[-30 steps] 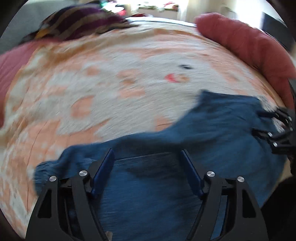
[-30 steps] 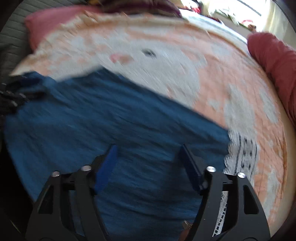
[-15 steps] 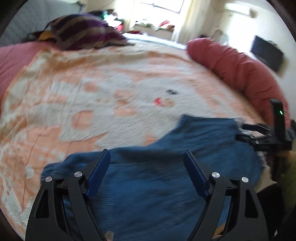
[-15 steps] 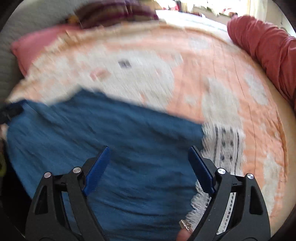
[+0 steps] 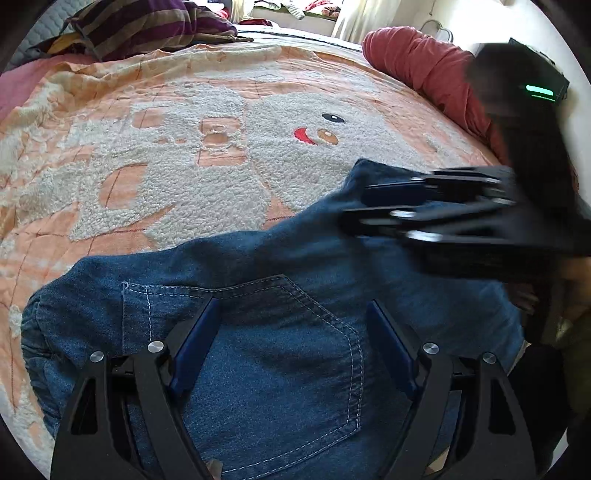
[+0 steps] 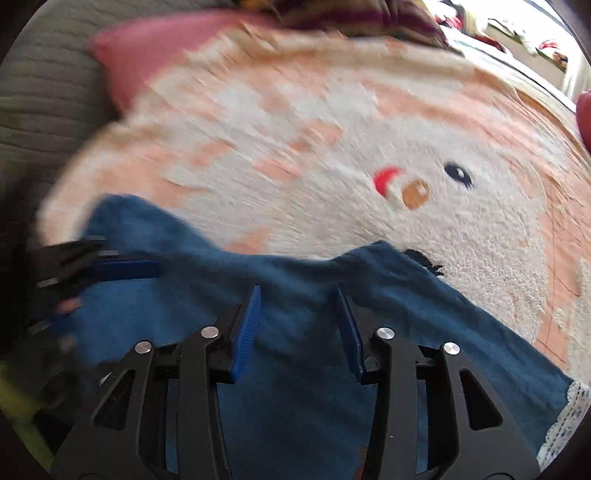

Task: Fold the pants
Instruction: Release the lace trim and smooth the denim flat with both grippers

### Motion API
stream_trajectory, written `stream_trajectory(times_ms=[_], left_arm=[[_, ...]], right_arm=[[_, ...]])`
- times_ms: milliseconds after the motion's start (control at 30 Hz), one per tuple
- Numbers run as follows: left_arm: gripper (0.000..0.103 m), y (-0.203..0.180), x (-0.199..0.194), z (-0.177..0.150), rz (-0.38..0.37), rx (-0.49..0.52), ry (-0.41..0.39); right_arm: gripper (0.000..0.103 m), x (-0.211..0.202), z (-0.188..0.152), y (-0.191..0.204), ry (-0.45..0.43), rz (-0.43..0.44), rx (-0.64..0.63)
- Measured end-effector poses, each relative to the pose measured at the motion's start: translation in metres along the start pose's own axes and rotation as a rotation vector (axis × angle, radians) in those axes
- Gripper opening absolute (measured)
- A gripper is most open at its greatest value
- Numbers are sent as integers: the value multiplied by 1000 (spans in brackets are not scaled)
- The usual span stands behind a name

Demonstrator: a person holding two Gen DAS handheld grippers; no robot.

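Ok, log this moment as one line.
jeans flat on blanket | left gripper open above pocket | right gripper closing over jeans

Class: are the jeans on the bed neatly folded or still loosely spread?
Loosely spread: the jeans lie rumpled across the blanket, back pocket facing up, edges uneven.

- A bed [image 5: 332, 40] fills both views, spread with a peach blanket [image 5: 122, 184] bearing a fuzzy white cartoon figure [image 5: 288, 155].
- Blue denim pants [image 5: 280, 362] lie flat on the blanket at the bed's near edge, back pocket [image 5: 295, 332] up.
- A rolled red quilt [image 5: 424, 70] runs along the right edge.
- A striped purple cloth [image 5: 147, 26] sits heaped at the far left corner, a pink pillow [image 6: 147, 55] beside it.
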State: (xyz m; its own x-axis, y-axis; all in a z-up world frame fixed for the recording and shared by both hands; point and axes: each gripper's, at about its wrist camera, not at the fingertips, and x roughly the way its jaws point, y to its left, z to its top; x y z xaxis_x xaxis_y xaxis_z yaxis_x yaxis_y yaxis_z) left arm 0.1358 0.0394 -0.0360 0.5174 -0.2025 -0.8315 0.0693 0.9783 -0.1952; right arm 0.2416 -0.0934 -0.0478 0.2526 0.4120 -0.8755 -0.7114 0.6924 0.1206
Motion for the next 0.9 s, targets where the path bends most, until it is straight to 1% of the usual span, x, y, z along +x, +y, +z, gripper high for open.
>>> stream_trajectory(times_ms=[33,67,100,167,233,333,367,433,467,500,533,567,633,667,700,800,833,900], left_arm=[[80,0,1,0,1,0,2],[80,-1,0,-1,0,-1,2],[80,-1,-1,-1,0,-1,2],[80,-1,-1,-1,3,1,2],[81,-1,0,0,3,0,1],[81,0,0,1,2,1,0],[81,0,-1,1,1,-1,0],[85,0,-3,2,-12,-6,-4],[87,-1,-5,3,-18,-9,-8],[87,-2,-8,3,-26,-9,-16],[87,-4,-13,4,-36,-4,-29],[87,-6,-16,4,-43,1,-38],[87,-11,-23,5,-64,11,-55],[87,-13,-26,5,-73,17,-60],[87,-16,-28,5,-79,23,-64],[88,-27,-35,3,-97,55,-84],[97,-30,-37,3,-99,63,-88],[98,-37,-39,1,-105,82,-93]], right_arm=[[22,8,2,-3,8,-11,18],[15,9,3,-8,5,-9,42],[10,8,3,-11,4,-11,59],[6,6,3,-19,0,-2,81],[3,5,-2,-27,-14,27,115],[2,-3,-8,-35,-29,49,140],[5,-7,-11,-40,-33,56,155],[12,-19,-16,-47,-56,11,163],[27,-26,-18,-49,-68,1,161],[46,-35,-22,-53,-87,-1,165],[54,-48,-28,-57,-113,-16,175],[60,-58,-31,-59,-128,-31,177],[64,-84,-41,-65,-178,-43,182],[76,-95,-45,-67,-192,-56,182],[85,-106,-49,-66,-199,-76,172],[87,-132,-67,-58,-205,-94,121],[88,-137,-74,-56,-189,-87,126],[90,-138,-86,-54,-143,-71,138]])
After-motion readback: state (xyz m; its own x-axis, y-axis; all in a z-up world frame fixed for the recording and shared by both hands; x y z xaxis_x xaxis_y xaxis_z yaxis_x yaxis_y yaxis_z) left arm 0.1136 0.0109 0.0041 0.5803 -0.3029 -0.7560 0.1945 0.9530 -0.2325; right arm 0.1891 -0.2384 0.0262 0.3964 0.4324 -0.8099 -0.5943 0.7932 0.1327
